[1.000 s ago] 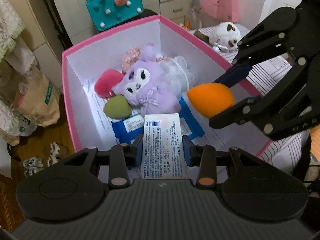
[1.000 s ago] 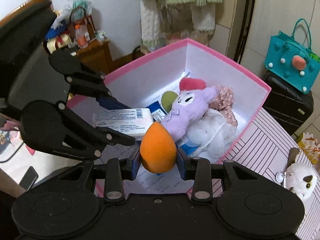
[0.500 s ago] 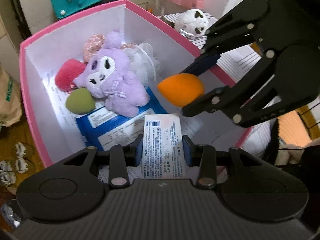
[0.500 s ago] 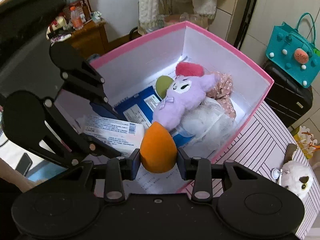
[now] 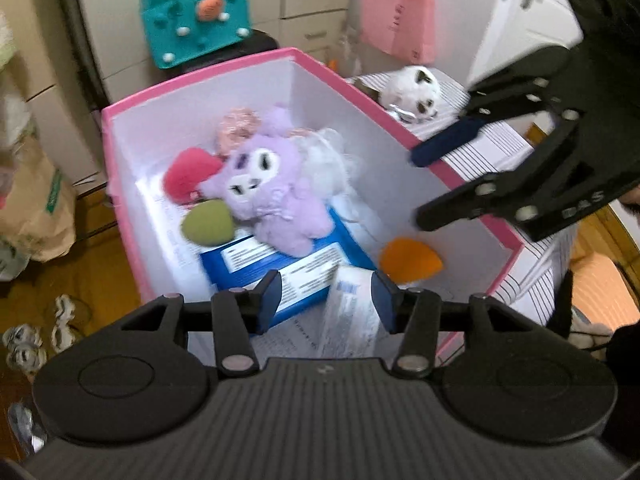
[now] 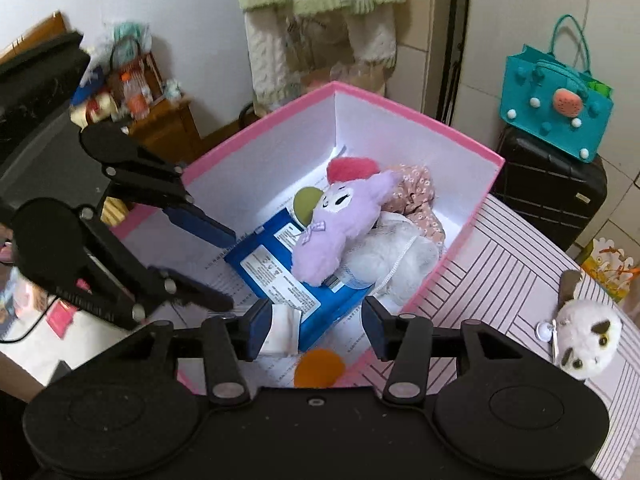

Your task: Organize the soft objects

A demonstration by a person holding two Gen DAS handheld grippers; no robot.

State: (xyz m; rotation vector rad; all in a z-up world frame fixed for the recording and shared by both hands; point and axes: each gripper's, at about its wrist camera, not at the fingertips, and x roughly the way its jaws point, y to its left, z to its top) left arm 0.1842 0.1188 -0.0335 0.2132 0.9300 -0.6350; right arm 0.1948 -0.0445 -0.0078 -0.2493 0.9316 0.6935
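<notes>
Pink box: holds purple plush, orange sponge, white packet (apparently just released). Both tools, left tool and right tool, spread, empty. Outstanding: white plush on bench.

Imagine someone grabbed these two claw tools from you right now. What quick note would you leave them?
Left gripper: open, the white packet loose between its fingers, in the pink box.
Right gripper: open, holding nothing; the orange sponge lies on the box floor.
Already in the box: purple plush, green sponge, red puff, blue pack.
Left: the white cat plush sits outside, on the striped cloth.
</notes>
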